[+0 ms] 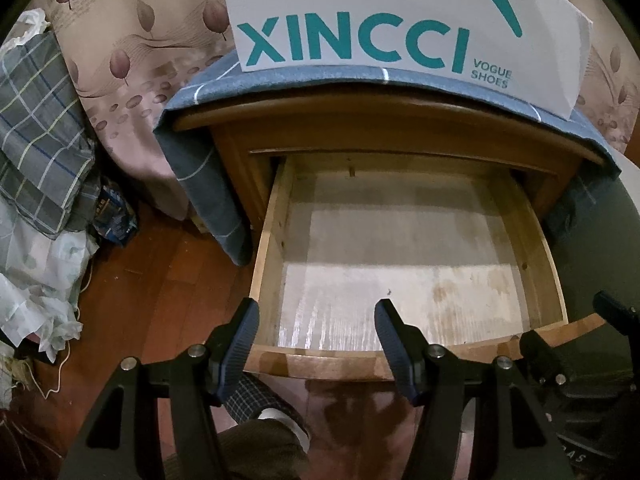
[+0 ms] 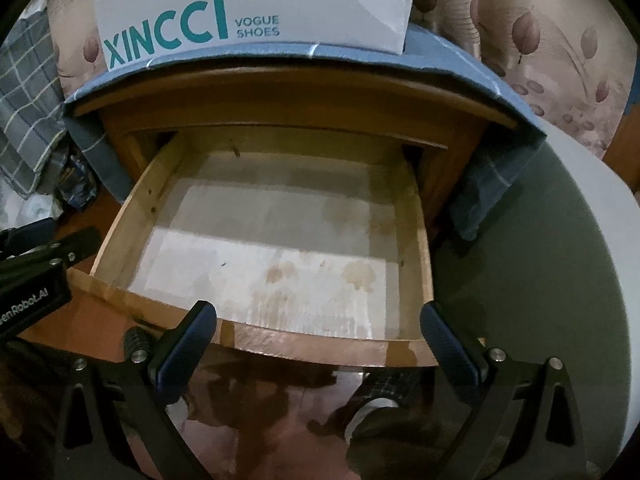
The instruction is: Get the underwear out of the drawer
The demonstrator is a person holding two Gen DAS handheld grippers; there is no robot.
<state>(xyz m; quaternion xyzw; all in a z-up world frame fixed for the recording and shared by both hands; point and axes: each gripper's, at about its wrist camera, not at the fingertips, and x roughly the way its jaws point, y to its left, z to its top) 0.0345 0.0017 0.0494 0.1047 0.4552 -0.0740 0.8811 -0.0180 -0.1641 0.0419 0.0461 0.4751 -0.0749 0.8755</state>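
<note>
From the left wrist, we see the pulled-out drawer (image 1: 400, 248) showing only its stained liner; no underwear is visible. Our left gripper (image 1: 316, 344) gapes, holding nothing, above the drawer's front edge. A XINCCI shoe bag (image 1: 400, 20) stands on the nightstand (image 1: 360, 120).

From the right wrist, the drawer's back is shadowed. Our right gripper (image 2: 318, 340) is spread wide, empty, beside a white round table (image 2: 560, 260).

We record the drawer (image 1: 408, 248) pulled forward out of the nightstand (image 1: 392, 124). On the nightstand lies a cloth (image 1: 320, 80); on the cloth stands a shoe box (image 1: 400, 20). Left of the nightstand: bedding (image 1: 36, 120). Behind: a curtain (image 1: 140, 40).
</note>
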